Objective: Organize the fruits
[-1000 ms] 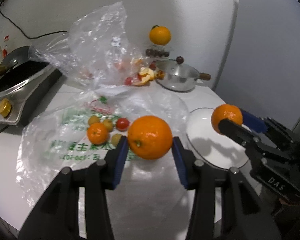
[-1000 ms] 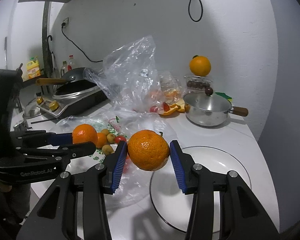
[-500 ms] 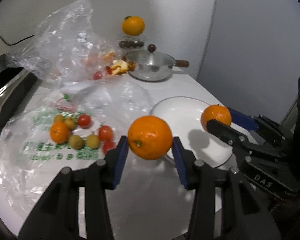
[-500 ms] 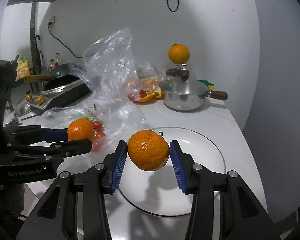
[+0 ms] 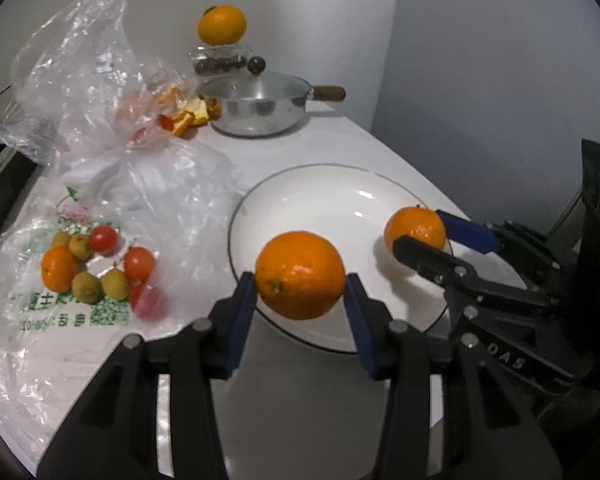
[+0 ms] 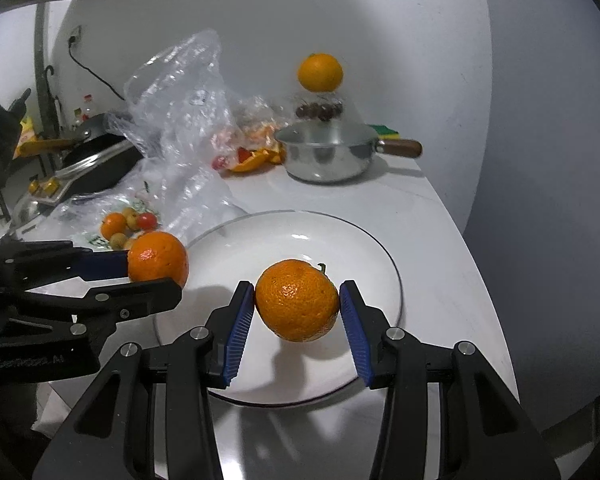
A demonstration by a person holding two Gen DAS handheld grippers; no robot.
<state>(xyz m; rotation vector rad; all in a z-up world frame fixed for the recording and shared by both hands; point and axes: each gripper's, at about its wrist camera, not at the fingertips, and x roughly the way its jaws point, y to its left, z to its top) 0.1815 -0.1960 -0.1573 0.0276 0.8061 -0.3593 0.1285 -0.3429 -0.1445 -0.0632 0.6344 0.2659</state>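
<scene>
**Two Oranges Hovering Over a White Plate**

At far left, a dark pan (image 6: 96, 160) is sitting on a cooker, partly hidden by a crumpled clear plastic bag (image 5: 80, 80). In front of it, a flattened bag with green print (image 5: 68, 308) is lying on the white counter (image 6: 432, 216), carrying a loose cluster of fruit: a small orange (image 5: 59, 268), several yellowish-green fruits (image 5: 86, 287) and red cherry tomatoes (image 5: 139, 263).

Moving toward the centre, the left gripper (image 5: 300, 300) is clamping its blue pads on a large orange (image 5: 300, 275), which is hanging in the air above the near-left rim of the white plate (image 5: 320, 200). Seen from the right wrist camera, that same gripper (image 6: 156, 276) is reaching in from the left edge with its orange (image 6: 158, 255) just over the plate's rim.

Behind the plate, orange peel scraps (image 5: 188, 116) are lying beside a steel saucepan (image 5: 260, 108) with a wooden handle. Beyond the pan, another orange (image 5: 221, 24) is resting on top of a clear container of dark round fruits (image 5: 220, 65).

To the right, the right gripper (image 6: 298, 310) is gripping a second orange (image 6: 297, 300), its pads pressing on both sides, holding the fruit above the plate's middle and casting a shadow on the white surface. In the left wrist view this gripper (image 5: 432, 232) is entering from the right edge, its orange (image 5: 415, 229) over the plate's far-right side.
</scene>
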